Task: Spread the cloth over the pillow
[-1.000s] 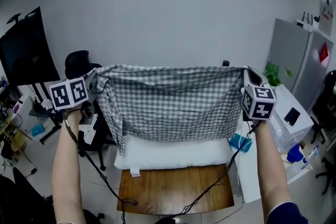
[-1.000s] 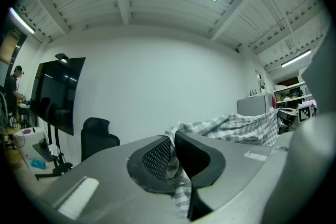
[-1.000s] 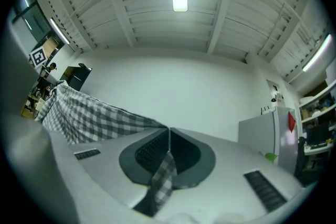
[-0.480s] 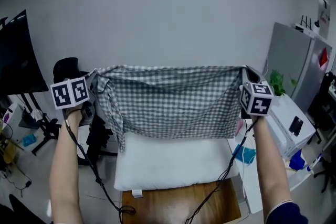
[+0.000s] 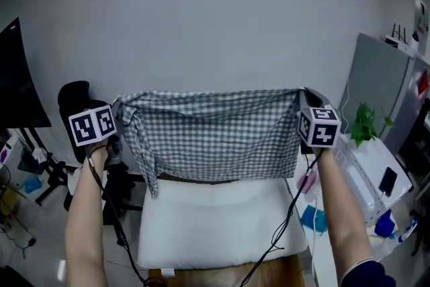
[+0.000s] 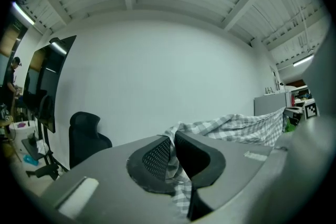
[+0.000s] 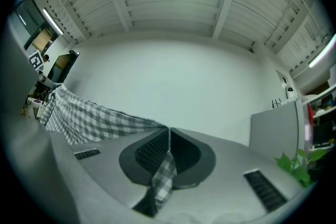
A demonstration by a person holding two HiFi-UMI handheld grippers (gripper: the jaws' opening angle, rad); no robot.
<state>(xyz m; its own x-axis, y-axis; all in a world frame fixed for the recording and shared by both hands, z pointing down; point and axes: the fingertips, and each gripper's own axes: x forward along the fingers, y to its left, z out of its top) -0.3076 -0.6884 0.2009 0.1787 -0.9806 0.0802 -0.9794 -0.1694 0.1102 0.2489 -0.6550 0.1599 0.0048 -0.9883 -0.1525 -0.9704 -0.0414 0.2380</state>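
Checked cloth (image 5: 215, 134) held taut abv pillow (image 5: 215, 225).

Checked cloth (image 5: 215, 134) hangs stretched above white pillow (image 5: 215, 225).

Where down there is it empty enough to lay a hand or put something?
The white pillow is bare from the hanging hem of the grey checked cloth to its near edge; only a black cable crosses its right near corner. Crowded along the top: the left gripper and right gripper each clamp a cloth corner, with the cloth stretched between them.
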